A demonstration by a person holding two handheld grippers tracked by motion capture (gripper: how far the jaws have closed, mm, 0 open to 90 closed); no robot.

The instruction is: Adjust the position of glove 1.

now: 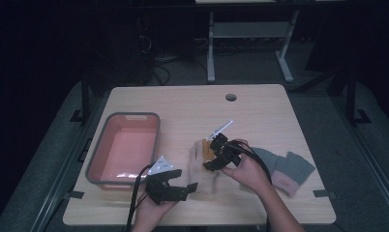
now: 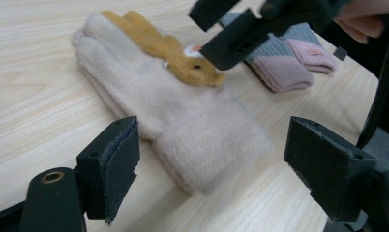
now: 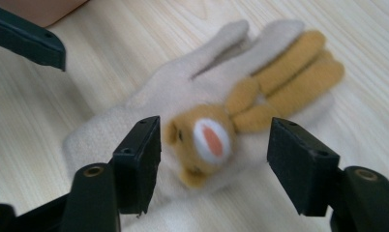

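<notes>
At the near edge of the desk (image 1: 279, 203) the left gripper (image 1: 180, 189) hovers with its jaws spread and nothing between them, pointing at the cuff end of the cream glove (image 2: 183, 116), which lies flat on the wood just beyond its tips. Directly above the glove's middle, the right gripper (image 3: 214, 159) also stands wide apart, its jaws flanking the tan rabbit face (image 3: 204, 145) without pressing on it. A grey and pink glove (image 1: 284, 169) lies to the right, a pink tray (image 1: 125, 150) to the left.

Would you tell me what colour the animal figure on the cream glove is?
Mustard yellow animal figure, clearest in the right gripper view.
</notes>
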